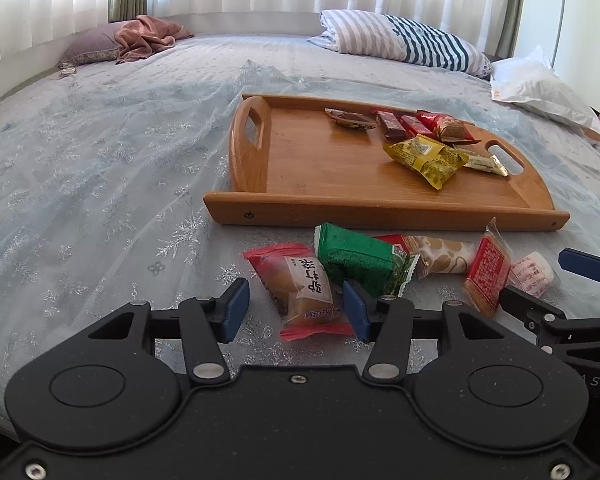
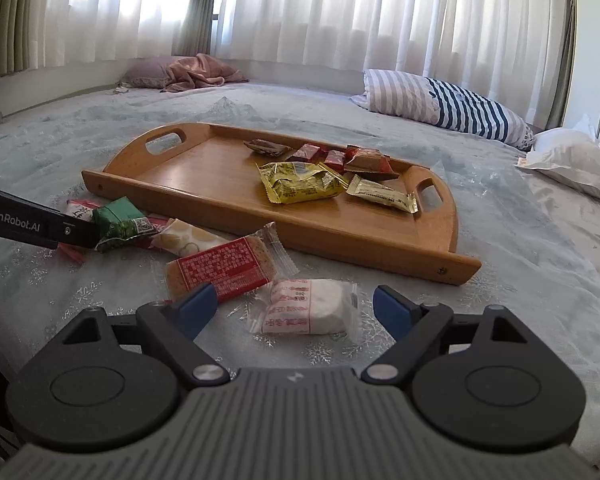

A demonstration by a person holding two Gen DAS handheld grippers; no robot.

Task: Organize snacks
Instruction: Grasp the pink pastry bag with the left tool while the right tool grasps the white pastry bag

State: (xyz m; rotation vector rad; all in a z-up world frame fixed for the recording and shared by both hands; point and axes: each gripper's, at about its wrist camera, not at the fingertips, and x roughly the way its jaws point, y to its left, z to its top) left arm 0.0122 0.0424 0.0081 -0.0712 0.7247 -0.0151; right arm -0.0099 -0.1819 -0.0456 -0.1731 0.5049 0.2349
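— Bamboo tray (image 1: 324, 184), one, flat on the bed (image 1: 100, 200), a cut-out handle at each short end. Contents?

— Wrapped snacks only, bunched toward its right end: yellow packs (image 1: 424, 156), gold sachet (image 1: 482, 162), red bars (image 1: 400, 124), brown wrapper (image 1: 350, 119). Left half of the tray floor is bare wood.

— Loose stock?

— A row on the bedspread, just in front of the tray's near rim. Orange pack (image 1: 304, 292), green pack (image 1: 356, 258) overlapping it, beige roll (image 1: 440, 258), red cracker (image 2: 222, 266), white cake (image 2: 306, 308). Red cracker and white cake lie touching.

— Left gripper (image 1: 296, 306)?

— Low over the bedspread, blue fingers spread, the orange pack lying between them. Right finger touches the pack's edge and sits against the green pack; left finger stands apart from it.

— Right gripper (image 2: 294, 312)?

— Also wide apart, gripping nothing. White cake sits between the fingers, touching neither; left fingertip overlaps the red cracker's near corner.

— Clearances?

— Open bedspread left of the tray and the row. Right gripper just beside the left. Striped pillow (image 1: 404, 38), white bag (image 1: 540, 88) and pink cloth (image 1: 150, 36) all lie far off, near the curtains.
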